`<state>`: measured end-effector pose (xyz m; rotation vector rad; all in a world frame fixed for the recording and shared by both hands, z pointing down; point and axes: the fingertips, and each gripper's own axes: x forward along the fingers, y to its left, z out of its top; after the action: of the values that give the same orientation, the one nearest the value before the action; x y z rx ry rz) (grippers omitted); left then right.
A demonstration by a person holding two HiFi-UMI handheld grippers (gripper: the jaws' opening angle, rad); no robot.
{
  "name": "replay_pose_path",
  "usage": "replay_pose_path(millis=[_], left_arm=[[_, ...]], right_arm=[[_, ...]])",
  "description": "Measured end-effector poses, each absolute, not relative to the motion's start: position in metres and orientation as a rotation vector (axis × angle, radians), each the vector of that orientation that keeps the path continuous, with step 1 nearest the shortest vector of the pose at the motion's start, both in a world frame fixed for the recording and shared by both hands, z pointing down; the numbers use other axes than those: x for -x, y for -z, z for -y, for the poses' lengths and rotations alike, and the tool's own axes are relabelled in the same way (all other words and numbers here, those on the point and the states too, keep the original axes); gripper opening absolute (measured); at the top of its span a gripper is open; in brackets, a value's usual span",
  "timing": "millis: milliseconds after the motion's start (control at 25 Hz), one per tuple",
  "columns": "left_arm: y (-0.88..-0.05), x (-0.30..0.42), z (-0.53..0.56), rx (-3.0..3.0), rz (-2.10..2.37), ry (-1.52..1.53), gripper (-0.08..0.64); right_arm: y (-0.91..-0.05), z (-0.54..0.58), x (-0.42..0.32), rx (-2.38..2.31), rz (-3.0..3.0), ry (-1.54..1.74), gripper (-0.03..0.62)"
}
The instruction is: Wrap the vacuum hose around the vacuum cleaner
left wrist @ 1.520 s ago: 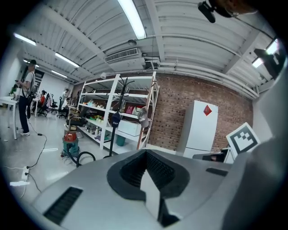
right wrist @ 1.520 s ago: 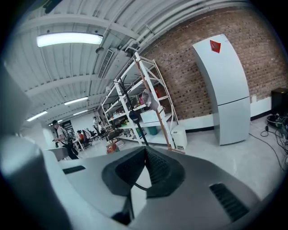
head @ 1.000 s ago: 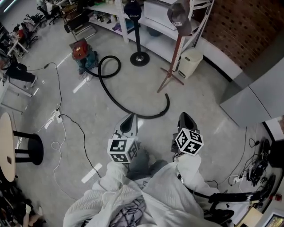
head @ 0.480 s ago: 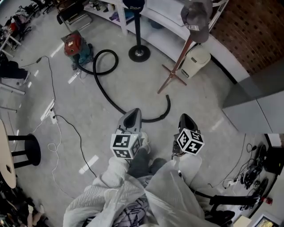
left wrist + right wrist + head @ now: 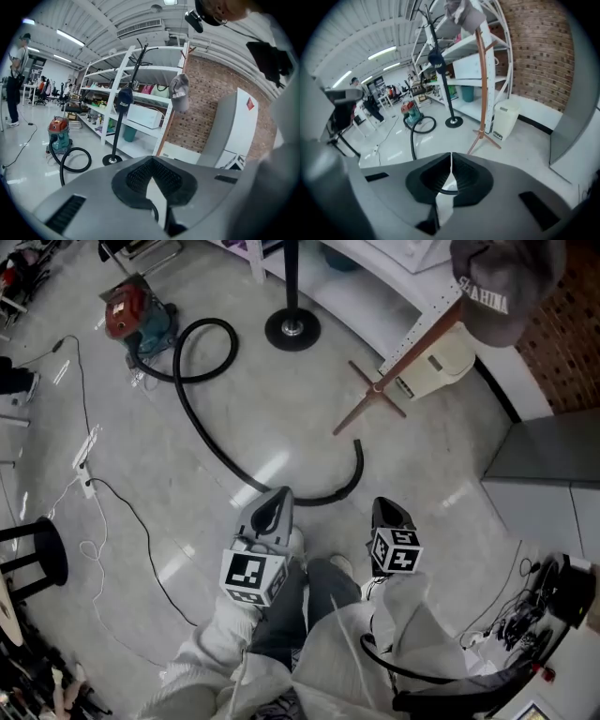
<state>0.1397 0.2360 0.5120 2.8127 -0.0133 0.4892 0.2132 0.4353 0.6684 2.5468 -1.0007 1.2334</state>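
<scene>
The left gripper (image 5: 278, 494) is clenched, its grey shells meeting at a point with the ribbed black pads pressed together and nothing between them. The right gripper (image 5: 382, 506) is clenched and empty as well; each carries a cube of black-and-white squares. In the head view both hang on the near side of the hose (image 5: 328, 499), the left tip overlapping its curve, the right just beside its near bend. The hose is a slim black tube lying loose on the glossy grey floor (image 5: 281, 418): a long shallow arc with a free upturned end, and a round loop at the far end, where it joins the vacuum (image 5: 131, 313), a squat teal drum with a red lid. Beyond the hose's free end stands a wooden stand (image 5: 375, 390) on a cross foot.
</scene>
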Motion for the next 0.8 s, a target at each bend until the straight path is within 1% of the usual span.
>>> replay_pose_path(millis=[120, 200, 320, 400, 560, 680, 800], left_arm=[[-0.613, -0.151, -0.218, -2.816, 0.064, -0.436, 0.002], [-0.675, -0.158, -0.206, -2.813, 0.109, -0.420, 0.002], [-0.747, -0.174, -0.195, -2.841, 0.096, -0.429, 0.002], [-0.792, -0.183, -0.193, -2.894, 0.052, -0.453, 0.002], [-0.877, -0.191, -0.190, -3.010, -0.035, -0.518, 0.002], [-0.916, -0.191, -0.183, -3.003, -0.046, -0.508, 0.002], [-0.932, -0.187, -0.174, -2.980, -0.027, -0.481, 0.002]], right_arm=[[-0.808, -0.428, -0.215, -2.305, 1.127, -1.258, 0.019], [-0.905, -0.430, -0.206, -2.076, 1.219, -1.263, 0.120], [-1.027, -0.431, -0.191, -1.685, 1.331, -1.161, 0.179], [-1.092, -0.428, -0.187, -1.505, 1.391, -1.134, 0.200], [-1.190, -0.430, -0.175, -1.169, 1.483, -1.077, 0.216], [-1.230, -0.436, -0.167, -0.968, 1.531, -0.954, 0.216], [-1.255, -0.441, -0.165, -0.825, 1.552, -0.857, 0.216]])
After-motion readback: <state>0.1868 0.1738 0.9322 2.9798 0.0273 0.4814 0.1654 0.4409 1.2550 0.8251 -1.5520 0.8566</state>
